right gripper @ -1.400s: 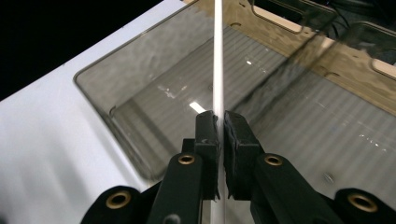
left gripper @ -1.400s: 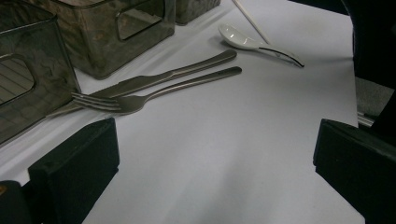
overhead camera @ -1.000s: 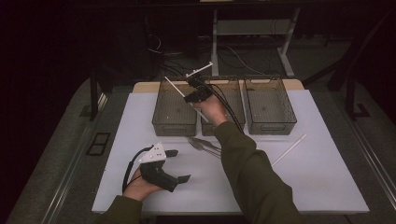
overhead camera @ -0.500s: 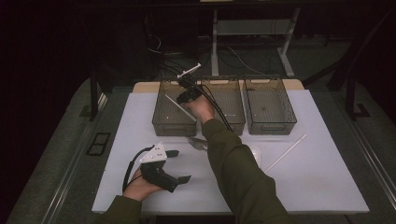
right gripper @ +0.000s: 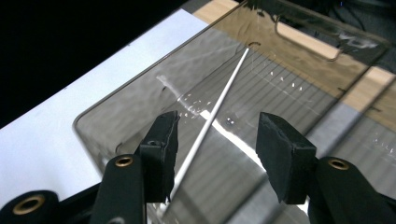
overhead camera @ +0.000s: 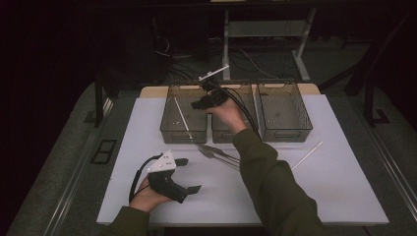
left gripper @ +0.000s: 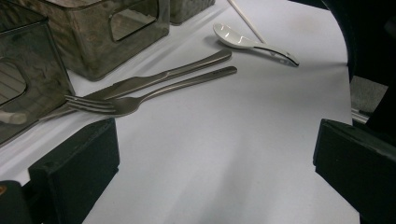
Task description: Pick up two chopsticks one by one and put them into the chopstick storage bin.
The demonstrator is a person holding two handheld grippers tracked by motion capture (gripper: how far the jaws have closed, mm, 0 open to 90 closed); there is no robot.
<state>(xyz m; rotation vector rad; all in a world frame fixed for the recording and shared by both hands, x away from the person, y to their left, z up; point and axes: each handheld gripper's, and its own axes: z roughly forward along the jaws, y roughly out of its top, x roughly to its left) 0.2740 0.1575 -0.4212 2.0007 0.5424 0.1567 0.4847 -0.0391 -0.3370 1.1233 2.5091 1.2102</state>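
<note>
A white chopstick [overhead camera: 182,118] lies slantwise on the floor of the left clear bin [overhead camera: 167,113]. My right gripper [overhead camera: 204,101] hovers over that bin's right side. In the right gripper view its jaws have just been opening, and my right gripper [right gripper: 217,149] now stands open above the chopstick [right gripper: 219,102] without touching it. My left gripper [overhead camera: 192,174] rests at the front left of the white table, wide open and holding nothing. A metal fork [left gripper: 116,105], a knife [left gripper: 163,77] and a white spoon [left gripper: 252,42] lie ahead of it.
A middle bin [overhead camera: 223,135] and a right bin [overhead camera: 285,110] stand beside the left one along the back. A second white chopstick [overhead camera: 306,156] lies on the table at the right. The fork and knife [overhead camera: 216,152] sit just before the bins. Cables trail from the right gripper.
The chopstick that stuck out of the right gripper above the left bin now lies in that bin. The right gripper's jaws have parted and the hand has shifted slightly. The left hand stayed still.
</note>
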